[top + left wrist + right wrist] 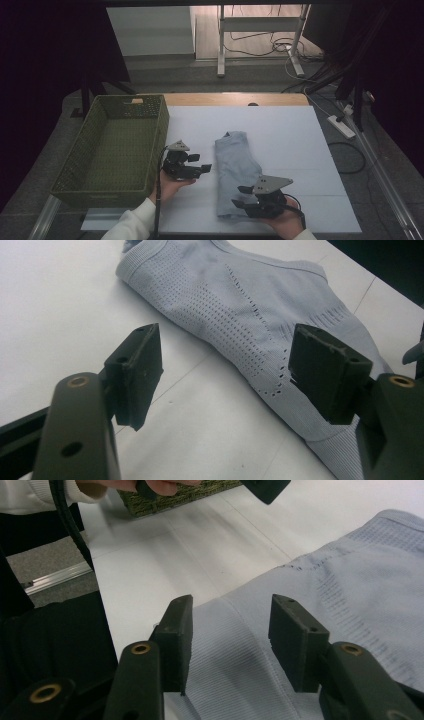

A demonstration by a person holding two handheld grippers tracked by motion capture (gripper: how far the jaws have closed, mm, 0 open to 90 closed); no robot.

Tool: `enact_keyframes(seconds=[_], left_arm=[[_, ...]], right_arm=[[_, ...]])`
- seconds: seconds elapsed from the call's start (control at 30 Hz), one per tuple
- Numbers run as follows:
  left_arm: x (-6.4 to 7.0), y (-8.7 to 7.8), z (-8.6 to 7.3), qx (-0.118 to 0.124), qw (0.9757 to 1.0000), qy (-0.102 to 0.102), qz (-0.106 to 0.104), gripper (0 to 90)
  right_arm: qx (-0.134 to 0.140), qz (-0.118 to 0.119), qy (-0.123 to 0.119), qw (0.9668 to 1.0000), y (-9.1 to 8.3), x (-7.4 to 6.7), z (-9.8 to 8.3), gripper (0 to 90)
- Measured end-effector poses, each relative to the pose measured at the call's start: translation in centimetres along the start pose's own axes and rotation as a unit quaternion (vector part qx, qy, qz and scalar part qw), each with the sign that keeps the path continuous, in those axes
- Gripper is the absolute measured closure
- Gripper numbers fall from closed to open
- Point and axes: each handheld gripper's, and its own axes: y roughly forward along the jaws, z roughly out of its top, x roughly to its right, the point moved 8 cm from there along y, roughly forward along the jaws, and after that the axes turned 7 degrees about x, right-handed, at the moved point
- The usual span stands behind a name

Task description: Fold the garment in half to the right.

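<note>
From the high view, a folded grey garment [236, 172] is lying lengthwise on the white worktop [300, 150], just right of a green woven basket [117, 145] that is standing empty. The left tool [202, 169] is hovering beside the garment's left edge, and the right tool [241, 196] is sitting over its near end. My reading is that the folding is finished and the transfer to the basket is about to be set up.

In the left gripper view, the left tool's jaws are standing wide with nothing between them; the garment [240, 305] is lying beyond and to the right, its perforated knit facing up.

In the right gripper view, the right tool [227, 630] is standing partly open above the ribbed hem of the garment [345, 590], the pads not pressing on cloth. The next move likely calls for both tools to be lowering onto opposite edges, pinching all layers together so the fold is not spilling during the lift leftward.
</note>
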Motion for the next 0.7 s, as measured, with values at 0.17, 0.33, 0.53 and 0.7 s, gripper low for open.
enact_keyframes(seconds=[0.17, 0.33, 0.53, 0.7], left_arm=[[0.0, -0.2, 0.2, 0.004, 1.0000, 0.001, 0.001, 30.4], [-0.1, -0.2, 0.0, 0.001, 1.0000, 0.001, 0.002, 30.3], [-0.1, -0.5, 0.0, 0.004, 1.0000, 0.000, 0.004, 30.3], [-0.2, -0.5, 0.0, 0.005, 1.0000, 0.000, 0.004, 30.3]], right_arm=[[-0.001, 0.005, 0.005, 1.0000, 0.1, 0.0, -0.2, 50.2], [-0.006, 0.005, -0.005, 1.0000, 0.2, -0.1, 0.0, 49.5], [-0.006, 0.013, -0.005, 0.9999, 0.4, -0.4, 0.0, 49.4], [-0.011, 0.023, -0.012, 0.9996, 0.2, -1.3, 0.1, 48.8]])
